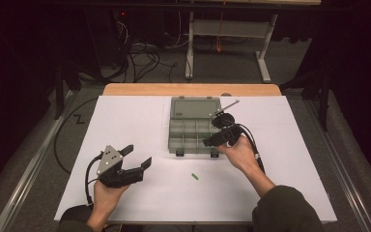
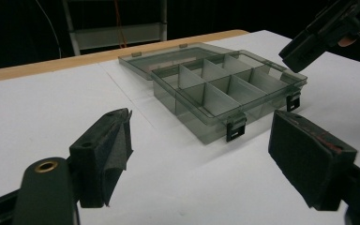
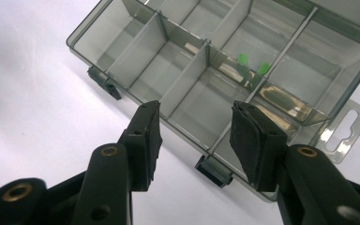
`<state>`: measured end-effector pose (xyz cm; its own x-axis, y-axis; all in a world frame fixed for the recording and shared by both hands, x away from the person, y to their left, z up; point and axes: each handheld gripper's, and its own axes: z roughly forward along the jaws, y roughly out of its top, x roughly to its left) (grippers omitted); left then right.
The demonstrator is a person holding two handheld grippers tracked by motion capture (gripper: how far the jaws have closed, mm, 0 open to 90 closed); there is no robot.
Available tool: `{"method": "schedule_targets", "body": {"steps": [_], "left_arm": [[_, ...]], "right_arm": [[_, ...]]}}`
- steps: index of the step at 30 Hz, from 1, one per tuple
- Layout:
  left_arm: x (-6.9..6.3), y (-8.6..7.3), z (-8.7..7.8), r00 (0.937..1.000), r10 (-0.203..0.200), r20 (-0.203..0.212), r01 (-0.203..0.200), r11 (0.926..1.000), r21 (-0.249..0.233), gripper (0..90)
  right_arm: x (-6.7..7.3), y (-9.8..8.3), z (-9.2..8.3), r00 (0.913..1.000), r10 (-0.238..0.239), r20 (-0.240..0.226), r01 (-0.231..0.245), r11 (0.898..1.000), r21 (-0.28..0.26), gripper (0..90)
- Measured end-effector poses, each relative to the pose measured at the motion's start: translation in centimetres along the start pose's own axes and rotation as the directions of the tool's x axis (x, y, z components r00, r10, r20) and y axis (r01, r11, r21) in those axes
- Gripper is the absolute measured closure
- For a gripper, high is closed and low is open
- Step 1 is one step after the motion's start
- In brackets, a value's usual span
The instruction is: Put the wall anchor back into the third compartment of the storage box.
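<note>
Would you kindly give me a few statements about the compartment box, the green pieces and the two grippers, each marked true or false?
1. The compartment box lies open, its lid folded back flat on the table. True.
2. The right gripper grips a green piece between its jaws. False: its jaws stand apart with nothing between them, above the box's front edge.
3. One green piece lies loose on the white table, in front of the box. True.
4. Every compartment of the box is bare. False: two green pieces lie in one compartment.
5. The left gripper is open and apart from the box. True.
</note>
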<state>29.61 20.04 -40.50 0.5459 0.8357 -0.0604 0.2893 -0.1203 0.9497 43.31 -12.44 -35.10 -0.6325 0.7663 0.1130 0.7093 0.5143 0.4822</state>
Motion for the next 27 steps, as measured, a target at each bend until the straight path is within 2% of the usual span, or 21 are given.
{"method": "schedule_targets", "body": {"steps": [27], "left_arm": [[0.0, 0.0, 0.0, 1.0, 0.0, -0.002, 0.0, 1.0, -0.003, 21.9]], "right_arm": [[1.1, -2.0, 0.1, 0.9992, -0.031, -0.025, 0.031, 1.0, 0.001, 52.5]]}}
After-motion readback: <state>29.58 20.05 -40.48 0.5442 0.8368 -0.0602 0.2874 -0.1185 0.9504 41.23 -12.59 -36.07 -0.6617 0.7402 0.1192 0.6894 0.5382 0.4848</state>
